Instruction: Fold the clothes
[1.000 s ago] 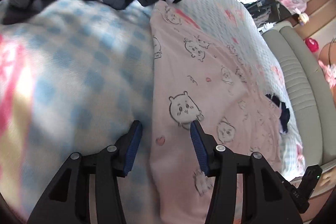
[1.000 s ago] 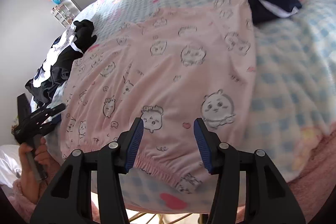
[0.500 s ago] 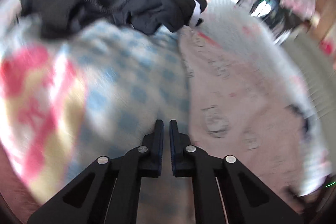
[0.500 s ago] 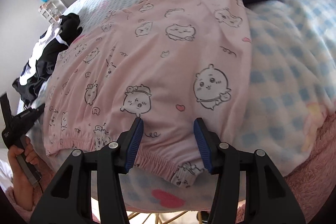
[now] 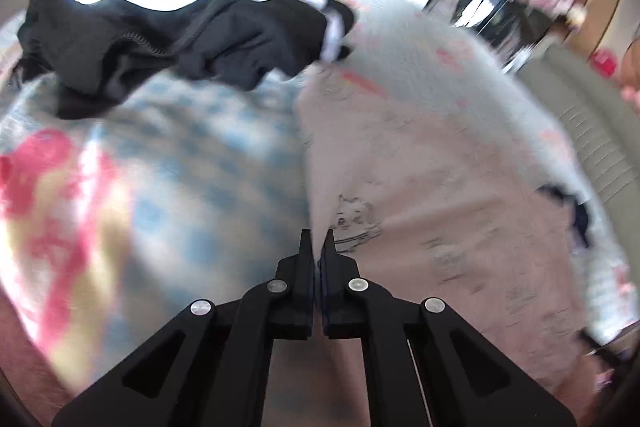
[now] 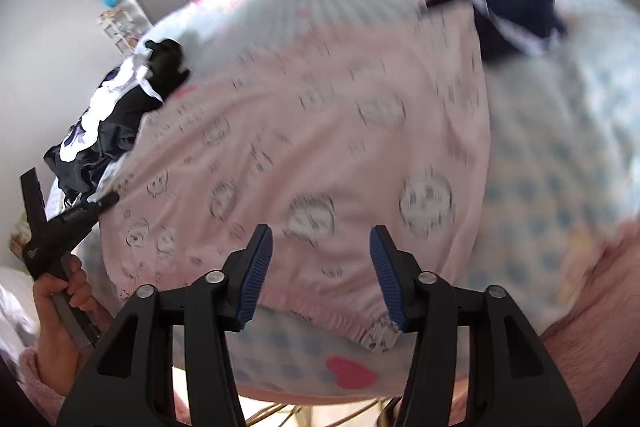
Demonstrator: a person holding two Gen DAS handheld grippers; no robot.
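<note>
A pink garment with cartoon animal prints [image 6: 320, 147] lies spread flat on the bed, its elastic hem [image 6: 352, 327] toward the right wrist camera. In the left wrist view the same pink garment [image 5: 440, 207] fills the right half. My left gripper [image 5: 317, 247] is shut on the garment's left edge and pinches a fold of it. My right gripper [image 6: 322, 259] is open and empty, just above the hem. The left gripper also shows in the right wrist view [image 6: 60, 223], held by a hand at the garment's left side.
A black and white clothes pile [image 5: 180, 23] lies at the bed's far left. A dark navy garment [image 6: 520, 15] lies at the pink garment's far corner. The blue checked blanket [image 5: 180, 187] covers the bed. A grey sofa [image 5: 592, 131] and shelves stand beyond.
My left gripper went from open over the garment's edge to shut on it. My right gripper stayed open and shifted slightly over the hem.
</note>
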